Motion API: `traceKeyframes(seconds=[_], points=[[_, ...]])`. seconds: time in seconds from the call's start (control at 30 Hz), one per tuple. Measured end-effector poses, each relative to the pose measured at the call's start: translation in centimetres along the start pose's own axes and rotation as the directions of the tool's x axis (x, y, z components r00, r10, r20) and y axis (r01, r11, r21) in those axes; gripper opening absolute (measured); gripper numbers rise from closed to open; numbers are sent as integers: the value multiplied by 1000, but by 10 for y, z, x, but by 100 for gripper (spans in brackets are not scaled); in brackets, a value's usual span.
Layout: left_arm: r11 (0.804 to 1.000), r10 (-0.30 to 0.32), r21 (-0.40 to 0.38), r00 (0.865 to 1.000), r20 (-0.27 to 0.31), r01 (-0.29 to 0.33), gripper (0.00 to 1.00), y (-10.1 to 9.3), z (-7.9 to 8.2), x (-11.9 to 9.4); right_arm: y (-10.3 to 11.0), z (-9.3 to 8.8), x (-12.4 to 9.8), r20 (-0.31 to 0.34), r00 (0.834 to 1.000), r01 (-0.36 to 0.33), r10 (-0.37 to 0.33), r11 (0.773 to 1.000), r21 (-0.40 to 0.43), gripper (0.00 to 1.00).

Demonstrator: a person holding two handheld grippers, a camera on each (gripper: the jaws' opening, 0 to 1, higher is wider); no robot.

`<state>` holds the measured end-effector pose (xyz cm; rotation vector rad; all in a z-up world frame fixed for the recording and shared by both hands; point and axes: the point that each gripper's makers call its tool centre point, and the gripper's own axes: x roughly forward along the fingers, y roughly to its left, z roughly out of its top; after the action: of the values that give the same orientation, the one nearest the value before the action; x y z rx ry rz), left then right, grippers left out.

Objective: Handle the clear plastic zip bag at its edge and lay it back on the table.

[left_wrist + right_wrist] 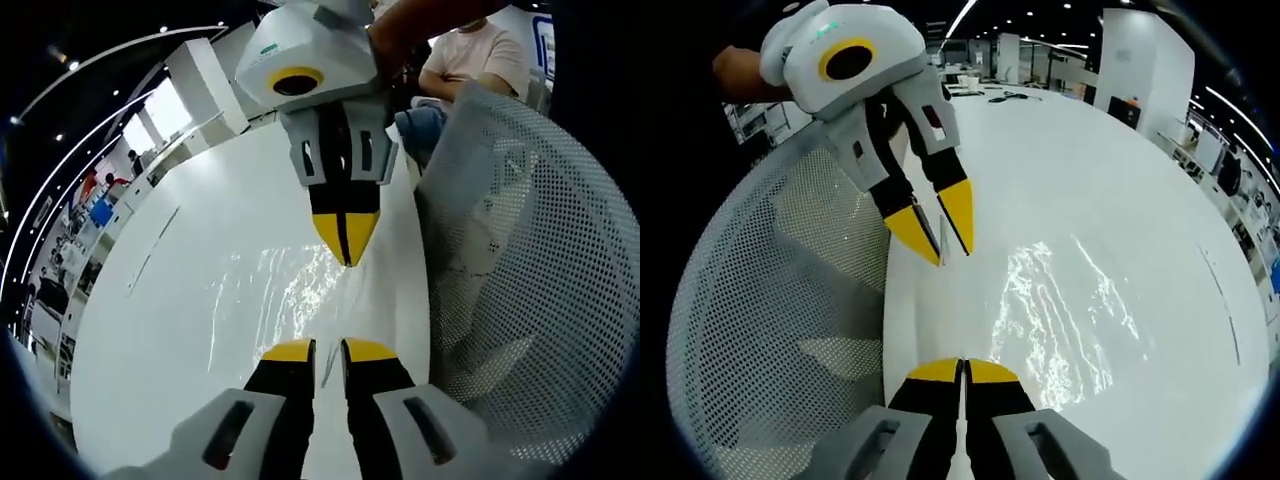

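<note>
Left gripper view: left gripper (328, 352) has a small gap between its tips and grips nothing; the right gripper (346, 240) opposite is pinched together at the far edge of the clear plastic zip bag (275, 300), lying flat on the white table (150, 330).

Right gripper view: right gripper (962, 368) clenched, apparently nipping the bag's near edge; bag looks light, floppy, slippery, so pinch the rim firmly. A mesh chair (770, 330) stands beside the table.

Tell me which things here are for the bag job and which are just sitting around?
For the job:
clear plastic zip bag, lying flat
white table under it
left gripper, jaws slightly apart
right gripper, jaws together

Just around:
white mesh chair back beside the table
seated person in the background
</note>
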<state>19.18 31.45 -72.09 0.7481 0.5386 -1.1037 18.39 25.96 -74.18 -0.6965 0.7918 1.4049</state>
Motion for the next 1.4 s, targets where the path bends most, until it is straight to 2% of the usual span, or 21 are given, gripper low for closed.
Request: traceKeyframes(seconds=[0.3,0.57,0.87,1.03,1.4], points=[[998,-22,62,999,44,19,11,-6,13,-1,-5,3,-1,-9,1000,13,-13,1000,14,0],[996,-28,89,998,54,24,12,-8,14,-2,-9,7,-1,-18,1000,19,-18,999,47,0],[992,-43,122,998,50,36,10,-11,19,-1,-14,13,2,-27,999,32,-30,996,81,0],[992,-38,124,999,18,35,11,-9,13,4,-12,20,-1,-15,1000,25,-24,997,68,0],[991,-24,133,1000,-3,24,8,-7,15,4,-16,30,-10,16,999,48,-49,997,57,0]])
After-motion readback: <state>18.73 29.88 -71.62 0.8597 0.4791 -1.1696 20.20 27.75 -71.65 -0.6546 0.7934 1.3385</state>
